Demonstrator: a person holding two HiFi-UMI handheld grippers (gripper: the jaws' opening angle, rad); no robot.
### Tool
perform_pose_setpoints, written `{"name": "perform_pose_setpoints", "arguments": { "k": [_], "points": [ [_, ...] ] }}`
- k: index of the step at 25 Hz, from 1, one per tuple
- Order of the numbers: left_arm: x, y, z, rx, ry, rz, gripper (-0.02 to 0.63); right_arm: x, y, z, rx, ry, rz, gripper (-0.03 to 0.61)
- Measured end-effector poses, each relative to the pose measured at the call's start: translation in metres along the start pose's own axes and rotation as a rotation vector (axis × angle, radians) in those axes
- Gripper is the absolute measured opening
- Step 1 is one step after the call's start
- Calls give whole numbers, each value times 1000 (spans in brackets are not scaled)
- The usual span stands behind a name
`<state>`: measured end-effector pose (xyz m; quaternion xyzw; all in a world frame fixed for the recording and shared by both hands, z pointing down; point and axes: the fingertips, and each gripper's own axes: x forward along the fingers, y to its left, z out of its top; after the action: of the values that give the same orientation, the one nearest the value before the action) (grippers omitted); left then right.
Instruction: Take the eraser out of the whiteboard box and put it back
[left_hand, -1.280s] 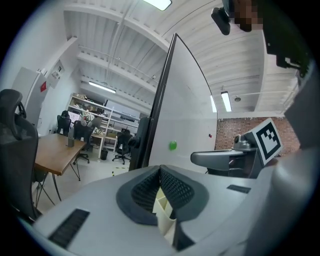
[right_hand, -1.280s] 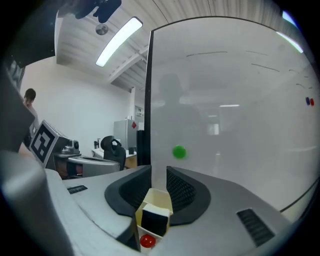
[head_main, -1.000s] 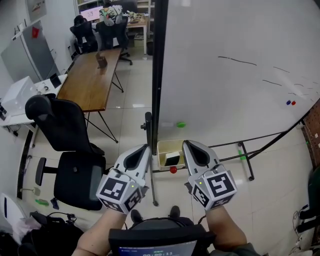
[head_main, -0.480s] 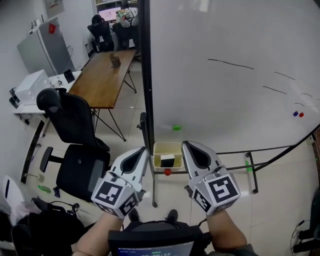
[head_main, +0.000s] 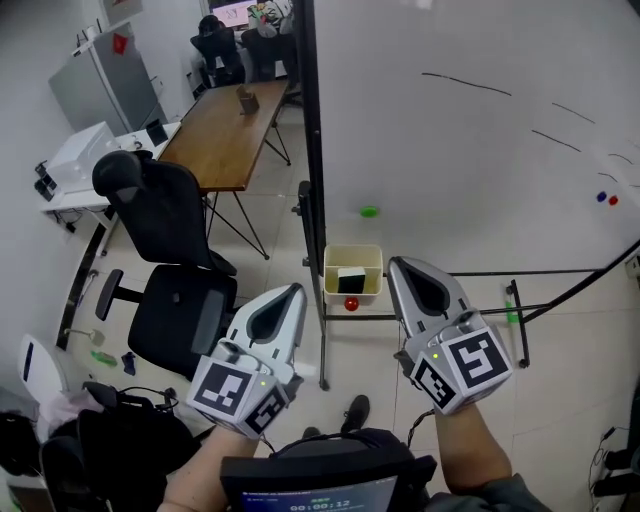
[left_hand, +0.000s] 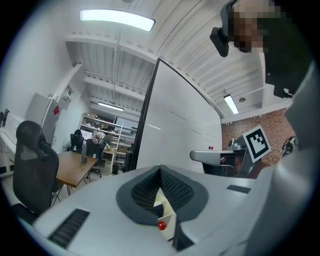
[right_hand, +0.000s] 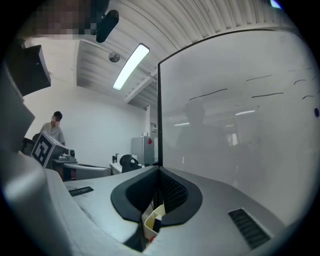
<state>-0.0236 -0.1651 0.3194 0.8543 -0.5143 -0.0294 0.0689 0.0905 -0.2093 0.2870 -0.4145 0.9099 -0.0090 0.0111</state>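
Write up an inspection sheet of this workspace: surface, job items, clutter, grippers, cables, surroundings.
Surface: whiteboard, a few pen strokes and small magnets on it.
Job's things: eraser lies in the pale yellow box by the board's lower corner.
Clutter: red ball at the box's near edge.
Grippers: left gripper and right gripper both shut, empty, short of the box.
Cables: nothing seen by the board; dark heap at lower left too dim to tell.
Surroundings: black office chair, wooden table, tiled floor.
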Motion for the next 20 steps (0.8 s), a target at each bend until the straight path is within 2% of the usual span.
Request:
{"name": "perform_pose_setpoints", "arguments": {
  "k": [7, 10, 15, 20],
  "points": [
    [-63, -6, -16, -49, 2, -91, 23, -48, 65, -9, -36, 56, -82, 12],
    [-79, -22, -16, -35, 8, -138, 21, -72, 76, -6, -29, 58, -118, 12],
    [-96, -57, -4, -28, 8, -161, 21, -116, 82, 14, -29, 32, -143, 12],
    [-95, -106, 5, -10, -12, -161, 20, -162, 64, 25, -20, -4, -131, 12]
  ]
}}
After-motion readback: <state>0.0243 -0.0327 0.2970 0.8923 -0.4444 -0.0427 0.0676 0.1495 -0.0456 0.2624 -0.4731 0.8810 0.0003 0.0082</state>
